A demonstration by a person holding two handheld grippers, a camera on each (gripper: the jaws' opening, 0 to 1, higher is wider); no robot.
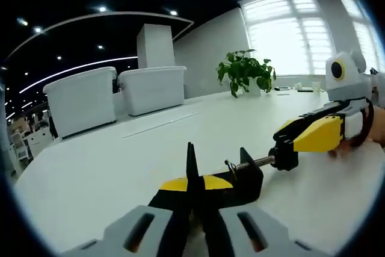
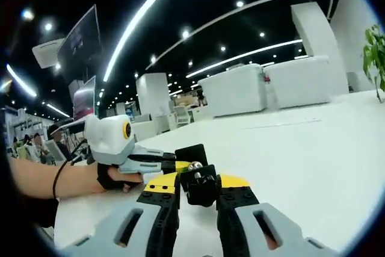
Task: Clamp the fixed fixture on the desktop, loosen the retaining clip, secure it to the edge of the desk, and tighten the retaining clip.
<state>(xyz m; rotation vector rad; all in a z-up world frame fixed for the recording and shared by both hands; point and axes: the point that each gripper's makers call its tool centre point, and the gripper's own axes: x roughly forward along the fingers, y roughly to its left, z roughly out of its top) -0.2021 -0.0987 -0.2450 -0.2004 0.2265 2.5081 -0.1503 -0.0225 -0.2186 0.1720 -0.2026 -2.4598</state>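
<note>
A black C-shaped clamp fixture (image 1: 243,180) rests on the white desk (image 1: 120,167). Its thin plate stands edge-on between my left gripper's (image 1: 194,183) black-and-yellow jaws, which are shut on it. A threaded screw (image 1: 257,162) runs right from the fixture to a black knob (image 1: 285,153). My right gripper (image 1: 290,146) comes in from the right and pinches that knob. In the right gripper view, the right gripper (image 2: 198,185) is shut on the knob (image 2: 200,186), with the fixture's body (image 2: 191,151) just behind. The left gripper (image 2: 170,164) reaches in from the left, held by a hand (image 2: 114,179).
Two white bins (image 1: 81,100) (image 1: 153,88) stand at the desk's far side, and a potted plant (image 1: 243,73) sits near the window. A hand (image 1: 361,139) holds the right gripper at the right edge. Screens and people are far off on the left (image 2: 78,46).
</note>
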